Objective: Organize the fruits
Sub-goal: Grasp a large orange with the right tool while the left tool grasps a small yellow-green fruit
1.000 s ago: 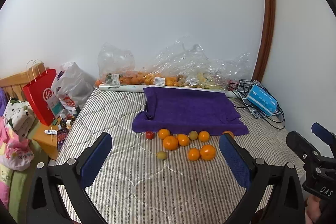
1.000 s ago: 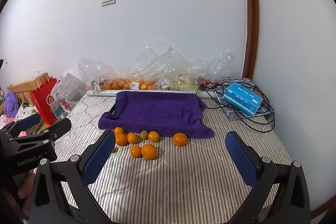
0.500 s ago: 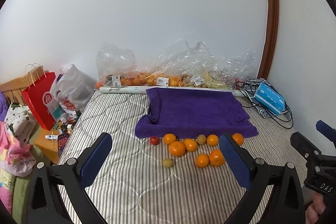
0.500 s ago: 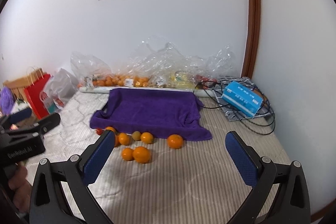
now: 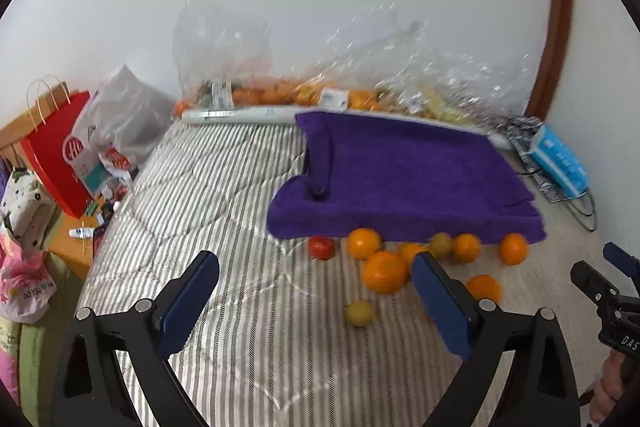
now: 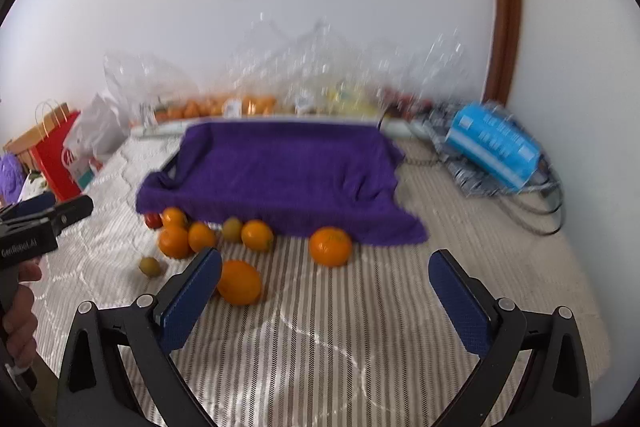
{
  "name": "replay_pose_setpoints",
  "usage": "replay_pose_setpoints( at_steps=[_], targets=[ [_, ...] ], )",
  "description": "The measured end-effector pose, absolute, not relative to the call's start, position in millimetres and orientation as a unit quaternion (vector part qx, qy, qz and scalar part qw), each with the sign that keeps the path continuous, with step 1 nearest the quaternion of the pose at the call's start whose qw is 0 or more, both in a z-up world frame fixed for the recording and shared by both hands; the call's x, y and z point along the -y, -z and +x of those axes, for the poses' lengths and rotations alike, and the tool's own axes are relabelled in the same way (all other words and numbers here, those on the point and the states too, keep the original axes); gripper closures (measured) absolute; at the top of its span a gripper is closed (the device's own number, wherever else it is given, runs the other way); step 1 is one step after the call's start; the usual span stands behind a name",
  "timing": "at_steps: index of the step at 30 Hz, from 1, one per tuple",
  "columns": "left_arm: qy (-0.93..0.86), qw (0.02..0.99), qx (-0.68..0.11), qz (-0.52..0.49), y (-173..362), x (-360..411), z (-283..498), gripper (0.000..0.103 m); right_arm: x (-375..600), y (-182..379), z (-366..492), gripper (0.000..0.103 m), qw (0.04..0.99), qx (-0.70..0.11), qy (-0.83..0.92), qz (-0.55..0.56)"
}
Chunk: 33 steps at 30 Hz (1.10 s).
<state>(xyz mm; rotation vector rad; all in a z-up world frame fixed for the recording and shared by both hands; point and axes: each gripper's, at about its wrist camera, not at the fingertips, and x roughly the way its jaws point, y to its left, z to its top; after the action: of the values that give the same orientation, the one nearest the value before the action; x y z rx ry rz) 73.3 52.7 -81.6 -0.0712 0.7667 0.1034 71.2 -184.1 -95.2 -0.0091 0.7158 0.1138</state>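
Several oranges lie on the striped bed in front of a purple towel (image 5: 404, 171) (image 6: 280, 167) draped over a tray. Among them are a big orange (image 5: 384, 271), a red tomato (image 5: 321, 247) (image 6: 152, 220), and a green-yellow fruit (image 5: 360, 312) (image 6: 150, 266). In the right wrist view an orange (image 6: 239, 282) lies beside the left finger and another orange (image 6: 330, 246) sits at the towel's front edge. My left gripper (image 5: 316, 301) is open and empty, above the bed just short of the fruit. My right gripper (image 6: 326, 301) is open and empty, close to the oranges.
Clear plastic bags of fruit (image 5: 320, 91) line the wall behind the towel. A blue box (image 6: 492, 143) and black cables (image 6: 532, 195) lie at the right. A red paper bag (image 5: 56, 151) and a grey bag (image 5: 120, 119) stand left of the bed.
Both grippers have moved forward and down toward the fruit, which looks larger and nearer now. Both stay open. The fruit has not moved.
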Motion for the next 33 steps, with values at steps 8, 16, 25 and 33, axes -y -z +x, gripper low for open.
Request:
replay_pose_setpoints(
  at_steps=[8,16,25,33],
  targets=[
    [-0.054,0.909,-0.409,-0.062,122,-83,98,0.015,185,149,122,0.027,0.92,-0.388,-0.055,0.005],
    [-0.032,0.896,-0.431,-0.1,143,-96,103,0.017,192,181,155,0.037,0.912,-0.407,-0.052,0.028],
    [0.012,0.895,-0.433,-0.104,149,-88,92,0.023,185,185,159,0.06,0.91,-0.41,-0.065,0.017],
    [0.059,0.894,-0.436,-0.088,154,-56,91,0.034,194,182,137,0.06,0.915,-0.398,-0.064,0.013]
  ],
)
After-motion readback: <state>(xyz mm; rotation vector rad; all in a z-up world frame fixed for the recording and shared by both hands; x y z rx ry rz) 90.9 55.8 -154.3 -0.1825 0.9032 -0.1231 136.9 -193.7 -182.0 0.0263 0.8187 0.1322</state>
